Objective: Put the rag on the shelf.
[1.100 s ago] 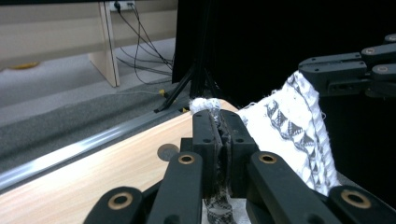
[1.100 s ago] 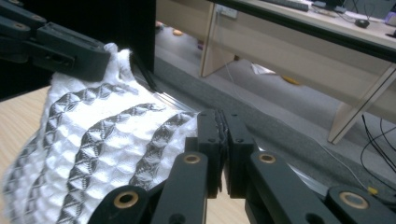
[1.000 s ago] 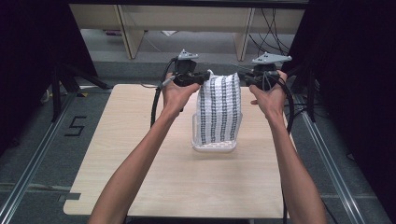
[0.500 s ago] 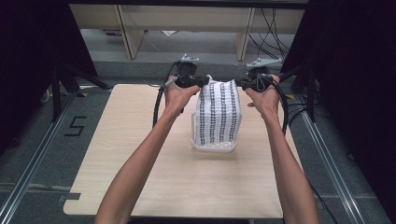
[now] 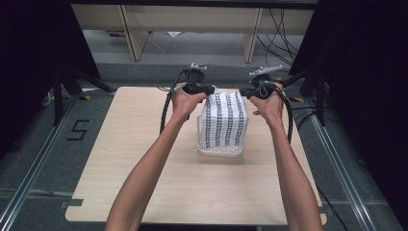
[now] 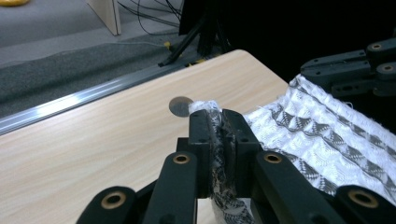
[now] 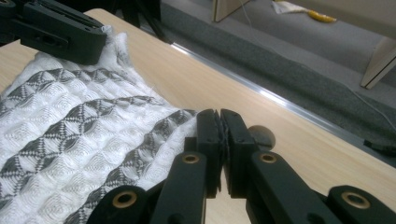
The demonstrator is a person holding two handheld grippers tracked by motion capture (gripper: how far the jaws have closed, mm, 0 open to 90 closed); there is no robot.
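Near the far middle of the table (image 5: 120, 192) hangs a white cloth with dark patterned stripes (image 5: 223, 120), stretched between two grippers by its top corners, its lower part gathered on the wood in a small heap. It sits a little right of the table's centre line. The far edge of the table runs just behind the cloth; the right edge lies fairly near; the left half and the whole near half of the board are bare, so most open room lies toward the person and to the left. A small round dark hole (image 6: 181, 105) in the board shows just past the left gripper's tips.

Compared with a second ago, both hands sit lower and the cloth's top edge has come down with them, so more fabric is bunched at the bottom.

The left gripper (image 6: 217, 122) has its jaws pressed nearly together on one top corner, a frayed tuft of fabric poking out between them; they have eased very slightly apart but the cloth is plainly pinched. The right gripper (image 7: 219, 122) is likewise closed tight on the other top corner, only a thin fold of cloth between its jaws.
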